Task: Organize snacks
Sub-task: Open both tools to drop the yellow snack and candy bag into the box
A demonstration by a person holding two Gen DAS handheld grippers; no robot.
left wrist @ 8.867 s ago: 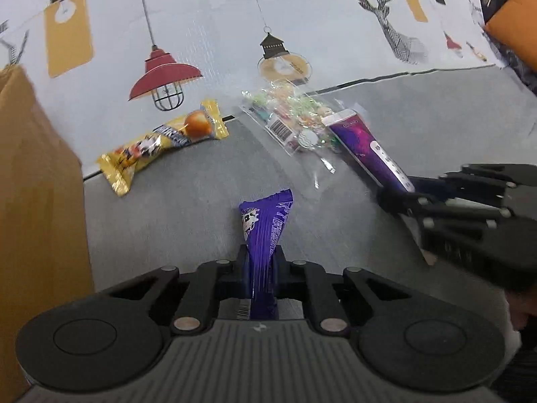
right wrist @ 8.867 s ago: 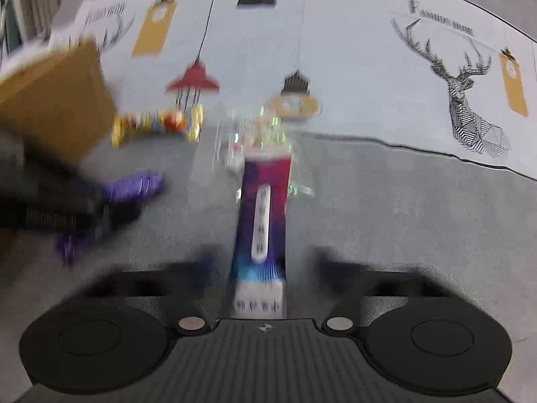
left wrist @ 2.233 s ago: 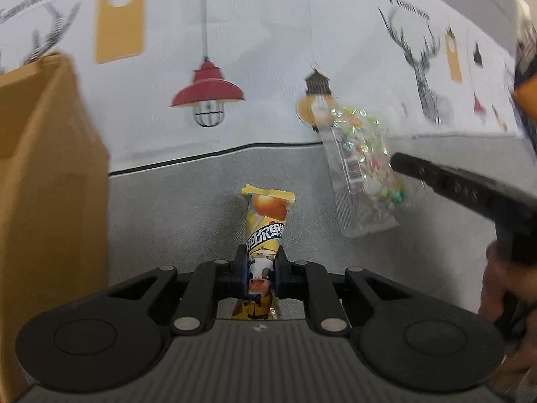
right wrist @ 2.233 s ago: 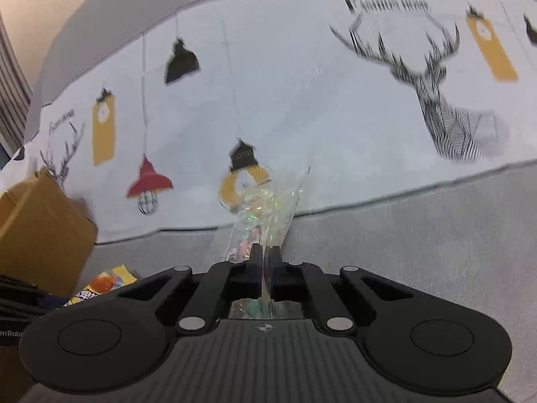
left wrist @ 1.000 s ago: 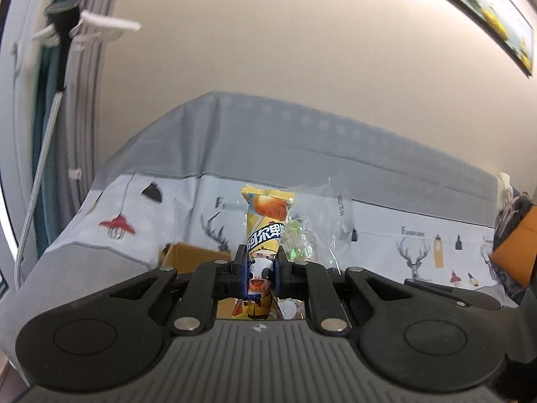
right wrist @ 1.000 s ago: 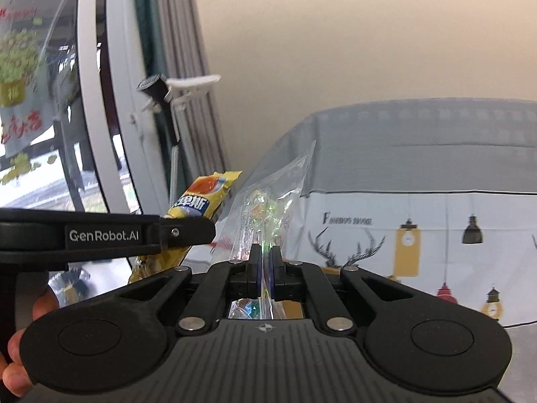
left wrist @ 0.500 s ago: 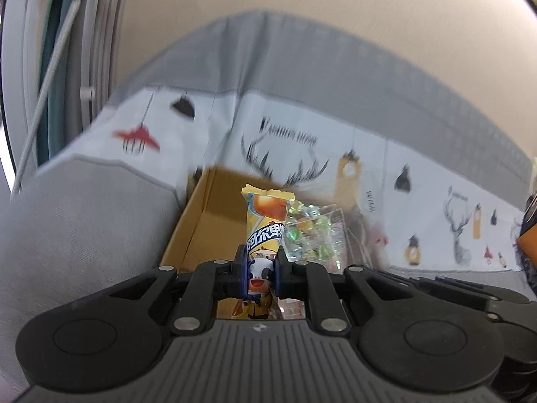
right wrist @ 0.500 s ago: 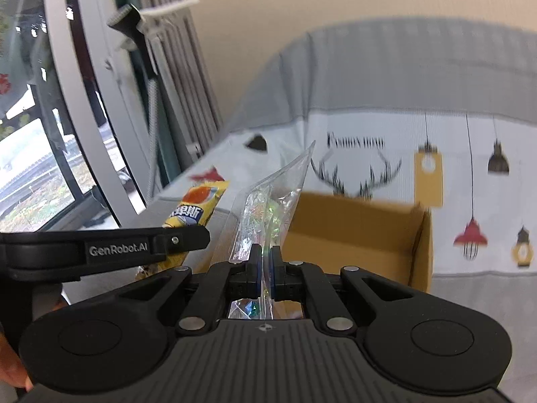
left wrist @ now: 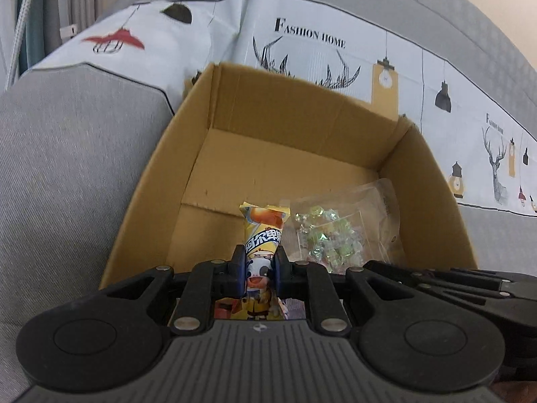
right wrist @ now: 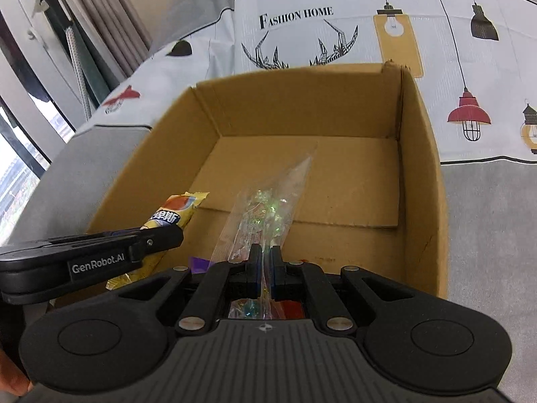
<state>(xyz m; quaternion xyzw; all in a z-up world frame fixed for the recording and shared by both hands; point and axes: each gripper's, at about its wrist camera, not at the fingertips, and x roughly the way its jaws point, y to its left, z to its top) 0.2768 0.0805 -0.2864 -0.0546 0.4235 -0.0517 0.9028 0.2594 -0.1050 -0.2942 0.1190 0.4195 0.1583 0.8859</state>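
My left gripper (left wrist: 257, 266) is shut on a yellow snack packet (left wrist: 264, 231) with a cartoon cow and holds it over the open cardboard box (left wrist: 214, 110). My right gripper (right wrist: 263, 264) is shut on a clear bag of wrapped candies (right wrist: 268, 211), also held over the box (right wrist: 419, 154). In the left wrist view the candy bag (left wrist: 339, 228) hangs right of the yellow packet. In the right wrist view the left gripper (right wrist: 161, 238) and its yellow packet (right wrist: 174, 215) are at the left. A purple wrapper (right wrist: 199, 264) shows low inside the box.
The box stands on a grey sofa seat (left wrist: 67, 154). A white printed cover with lamps and deer (right wrist: 335, 27) lies behind it. Curtains and a window frame (right wrist: 50, 43) are at the far left.
Both grippers have come down and forward with their snacks, from above the sofa to directly over the open box. Both remain shut on their packets.
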